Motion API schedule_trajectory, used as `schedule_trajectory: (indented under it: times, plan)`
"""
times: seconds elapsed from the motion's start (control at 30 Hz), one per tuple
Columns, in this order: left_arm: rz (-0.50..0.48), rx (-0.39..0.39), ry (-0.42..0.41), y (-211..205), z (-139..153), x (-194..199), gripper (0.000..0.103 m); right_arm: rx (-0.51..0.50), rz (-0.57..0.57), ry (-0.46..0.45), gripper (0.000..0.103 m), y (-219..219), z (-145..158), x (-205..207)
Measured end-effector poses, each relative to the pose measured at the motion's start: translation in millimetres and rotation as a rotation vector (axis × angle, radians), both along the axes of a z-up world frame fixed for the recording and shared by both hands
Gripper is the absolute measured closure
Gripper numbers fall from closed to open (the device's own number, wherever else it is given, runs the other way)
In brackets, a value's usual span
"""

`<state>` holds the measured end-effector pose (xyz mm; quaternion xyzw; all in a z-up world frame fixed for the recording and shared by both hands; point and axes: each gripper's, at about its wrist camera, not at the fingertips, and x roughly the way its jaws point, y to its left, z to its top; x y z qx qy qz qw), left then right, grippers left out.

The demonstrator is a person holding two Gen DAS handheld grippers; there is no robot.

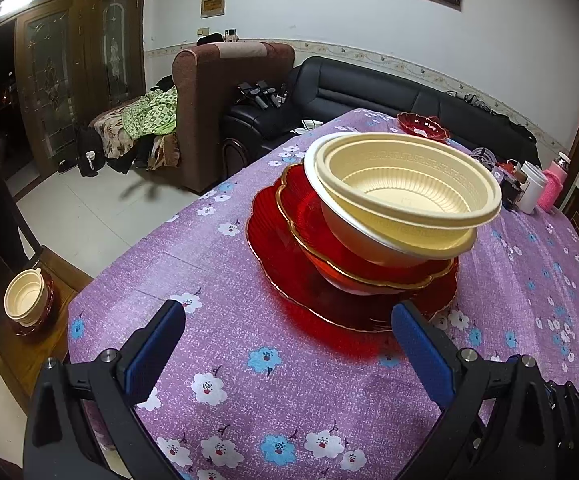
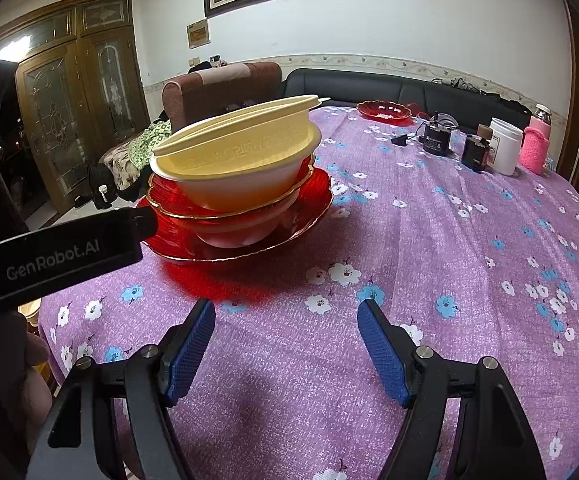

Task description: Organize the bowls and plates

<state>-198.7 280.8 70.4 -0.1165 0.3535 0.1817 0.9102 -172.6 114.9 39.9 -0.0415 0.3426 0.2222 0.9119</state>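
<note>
The stack of cream bowls and red plates is sitting in the middle of the table, leaning a bit. One red dish is waiting far away. I am keeping my left gripper and right gripper wide, holding nothing.

2 cream bowls, 3 red dishes, 1 white jar, 2 grippers.

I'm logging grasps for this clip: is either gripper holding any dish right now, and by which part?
Nothing is held. The left gripper and right gripper both have their jaws open over the tablecloth, short of the stack of dishes.
</note>
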Motion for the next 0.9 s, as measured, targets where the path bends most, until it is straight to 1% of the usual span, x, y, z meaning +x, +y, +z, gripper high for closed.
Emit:
schedule_trajectory:
  times: [0.67, 0.9]
  plan:
    - [-0.032, 0.024, -0.016, -19, 6, -13, 0.000, 0.010, -0.027, -0.017, 0.025, -9, 4, -12]
    - [-0.040, 0.041, -0.035, -27, 11, -17, 0.000, 0.011, -0.024, -0.029, 0.025, -10, 7, -16]
